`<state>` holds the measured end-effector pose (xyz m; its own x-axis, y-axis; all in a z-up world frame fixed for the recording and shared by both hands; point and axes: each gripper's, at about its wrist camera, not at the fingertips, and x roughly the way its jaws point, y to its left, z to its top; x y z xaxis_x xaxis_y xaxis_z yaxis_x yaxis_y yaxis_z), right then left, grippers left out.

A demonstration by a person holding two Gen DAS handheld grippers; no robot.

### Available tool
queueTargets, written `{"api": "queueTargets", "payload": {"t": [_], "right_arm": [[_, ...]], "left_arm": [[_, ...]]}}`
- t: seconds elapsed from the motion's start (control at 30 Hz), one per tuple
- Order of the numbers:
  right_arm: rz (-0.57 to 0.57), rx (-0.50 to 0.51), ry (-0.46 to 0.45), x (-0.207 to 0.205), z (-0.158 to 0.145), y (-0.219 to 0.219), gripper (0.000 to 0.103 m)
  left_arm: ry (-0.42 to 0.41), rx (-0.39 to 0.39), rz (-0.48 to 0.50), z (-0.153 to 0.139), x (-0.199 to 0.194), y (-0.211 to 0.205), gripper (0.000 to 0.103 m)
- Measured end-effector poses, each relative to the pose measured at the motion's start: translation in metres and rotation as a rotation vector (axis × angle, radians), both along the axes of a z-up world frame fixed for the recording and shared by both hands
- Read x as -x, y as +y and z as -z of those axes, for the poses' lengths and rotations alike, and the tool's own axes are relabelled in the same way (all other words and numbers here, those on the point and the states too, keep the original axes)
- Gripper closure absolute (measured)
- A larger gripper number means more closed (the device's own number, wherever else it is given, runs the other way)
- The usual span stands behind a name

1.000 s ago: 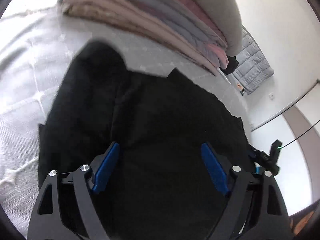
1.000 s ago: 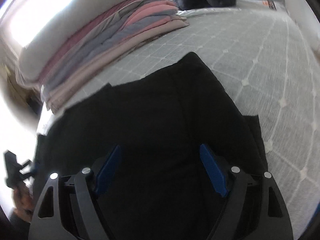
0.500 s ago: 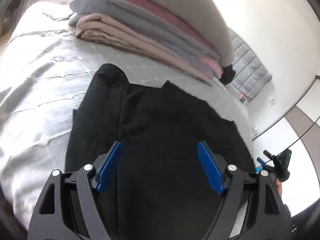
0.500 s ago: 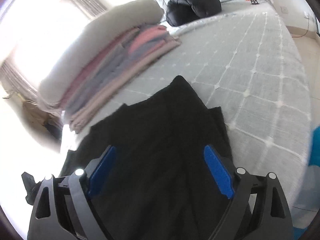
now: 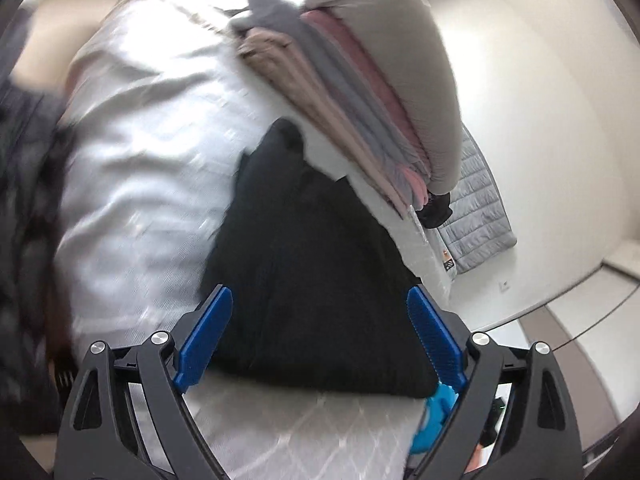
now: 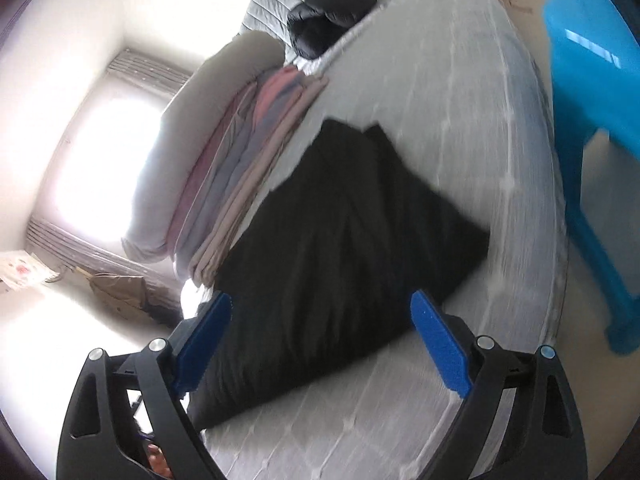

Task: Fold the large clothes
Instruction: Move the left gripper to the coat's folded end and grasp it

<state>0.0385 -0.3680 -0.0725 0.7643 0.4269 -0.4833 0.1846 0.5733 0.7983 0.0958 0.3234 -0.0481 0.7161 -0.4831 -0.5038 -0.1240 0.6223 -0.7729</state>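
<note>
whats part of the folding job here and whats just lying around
Part of the job:
- black garment, lying folded on the bed
- left tool, open, holding nothing
- right tool, open, holding nothing

Just lying about:
- stack of folded blankets
- dark puffy jacket
- blue plastic stool
- grey quilted headboard

Both wrist cams sat above the bed (image 5: 132, 184), looking fwd/down from opposite sides. Shared: black garment (image 5: 316, 264) (image 6: 340, 248), folded stack (image 5: 360, 92) (image 6: 240, 160).
</note>
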Motion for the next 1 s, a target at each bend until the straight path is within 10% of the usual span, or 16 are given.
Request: {"api": "queueTargets", "payload": {"t": [0.37, 1.0], "right_arm": [[0.080, -0.099, 0.080, 0.018, 0.030, -0.015, 0.015], [0.058, -0.139, 0.090, 0.010, 0.037, -0.013, 0.015]], "left_arm": [[0.207, 0.354, 0.024, 0.078, 0.008, 0.011, 0.017], [0.236, 0.340, -0.158, 0.094, -0.020, -0.024, 0.017]]}}
